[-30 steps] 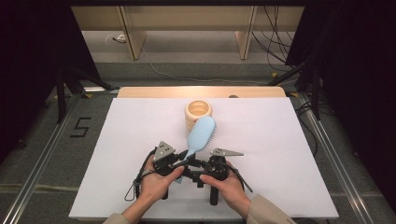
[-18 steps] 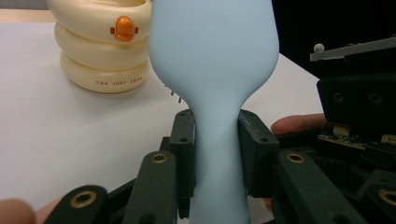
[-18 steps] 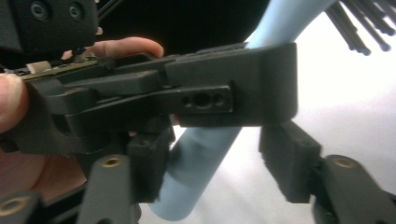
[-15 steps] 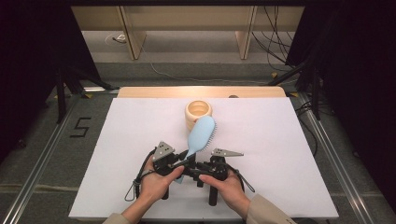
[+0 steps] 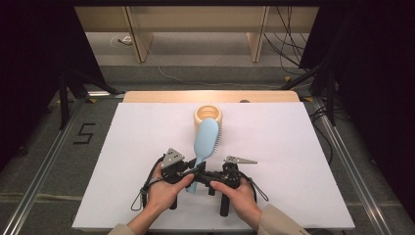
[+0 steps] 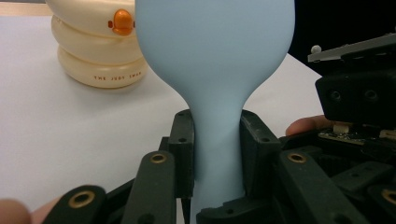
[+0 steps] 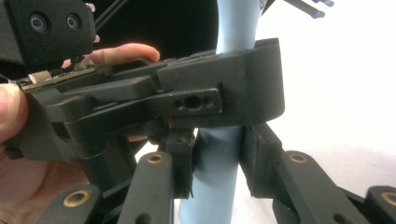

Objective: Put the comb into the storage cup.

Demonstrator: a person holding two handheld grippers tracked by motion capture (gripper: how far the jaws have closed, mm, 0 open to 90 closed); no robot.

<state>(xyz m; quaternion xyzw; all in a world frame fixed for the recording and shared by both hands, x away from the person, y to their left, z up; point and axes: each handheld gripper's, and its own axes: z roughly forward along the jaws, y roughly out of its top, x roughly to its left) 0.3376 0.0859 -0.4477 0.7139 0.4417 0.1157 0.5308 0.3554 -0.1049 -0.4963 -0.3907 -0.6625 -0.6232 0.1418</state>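
Place: a lab recording bay where I work.
Signs: white board (image 5: 293, 147) on my table, black curtains (image 5: 372, 73), loose cables (image 5: 284, 44), floor marked 5 (image 5: 84, 133).

Hidden and cropped parts, hairbrush handover

High view: hairbrush (image 5: 206, 138) handle end is buried under both hands and grippers; its head covers part of the cream ring stack (image 5: 207, 113). Left gripper view: brush head runs off the top edge, bristles face away, handle end drops below the frame; ring stack is cropped at the top, its small lettering barely legible. Right gripper view: left gripper (image 7: 219, 95) crosses the handle, hiding its middle; whether the right pads touch is unclear.
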